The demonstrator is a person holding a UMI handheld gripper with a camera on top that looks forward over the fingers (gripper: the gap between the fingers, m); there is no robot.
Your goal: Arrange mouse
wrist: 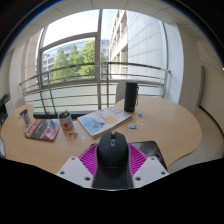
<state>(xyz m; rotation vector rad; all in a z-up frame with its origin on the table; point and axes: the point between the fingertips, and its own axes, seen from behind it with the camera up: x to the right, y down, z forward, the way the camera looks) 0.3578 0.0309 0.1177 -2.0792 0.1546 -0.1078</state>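
A black computer mouse [111, 153] sits between my gripper's [111, 160] two fingers, its nose pointing away from me. The magenta pads [90, 157] press against both of its sides, so the fingers are shut on it. The mouse appears held above the round wooden table [170, 125]. Part of a dark mouse pad [150, 150] shows just to the right of the mouse, under the right finger.
On the table beyond the mouse lie a magazine [101, 122], a red book [42, 129] at the left, a glass jar [66, 122] and a tall black speaker [131, 97]. A railing and large windows stand behind the table.
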